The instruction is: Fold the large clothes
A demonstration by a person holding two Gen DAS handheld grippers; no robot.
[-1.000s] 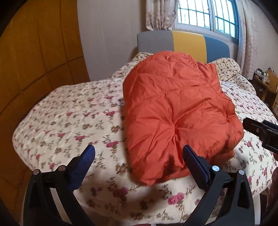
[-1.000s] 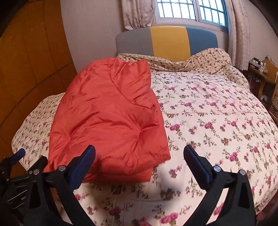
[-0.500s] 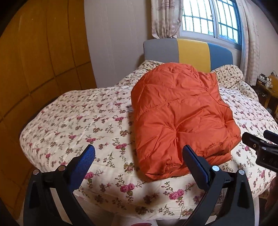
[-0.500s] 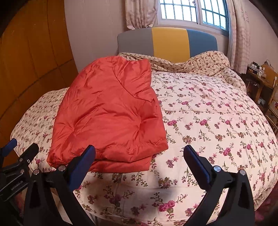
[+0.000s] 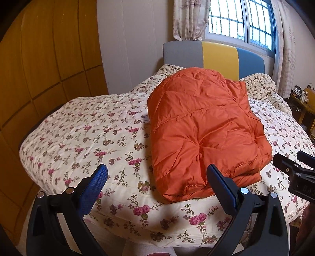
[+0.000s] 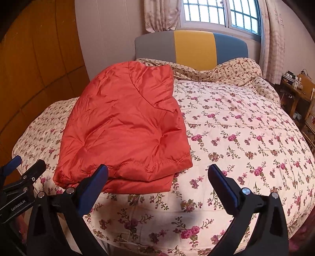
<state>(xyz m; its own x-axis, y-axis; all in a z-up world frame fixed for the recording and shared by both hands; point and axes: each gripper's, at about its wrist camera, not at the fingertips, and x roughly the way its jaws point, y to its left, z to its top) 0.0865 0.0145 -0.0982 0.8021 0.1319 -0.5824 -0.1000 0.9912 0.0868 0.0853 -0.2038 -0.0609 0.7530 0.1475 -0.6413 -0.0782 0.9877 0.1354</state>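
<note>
An orange puffer jacket (image 5: 202,126) lies folded into a thick rectangle on the floral bedspread (image 5: 94,130), its hem toward the foot of the bed. It also shows in the right wrist view (image 6: 126,126), left of centre. My left gripper (image 5: 157,177) is open and empty, held off the foot edge of the bed, short of the jacket's near left corner. My right gripper (image 6: 157,177) is open and empty, off the foot edge by the jacket's near right corner. Each gripper shows at the edge of the other's view.
A grey, yellow and blue headboard (image 6: 194,47) stands under a barred window (image 6: 220,11). A wooden wardrobe (image 5: 39,59) lines the left wall. A wooden side table (image 6: 297,92) with small items stands at the right. The bedspread (image 6: 246,128) is bare right of the jacket.
Both grippers have drawn back from the jacket toward the foot of the bed, open the whole time. The jacket lies still.
</note>
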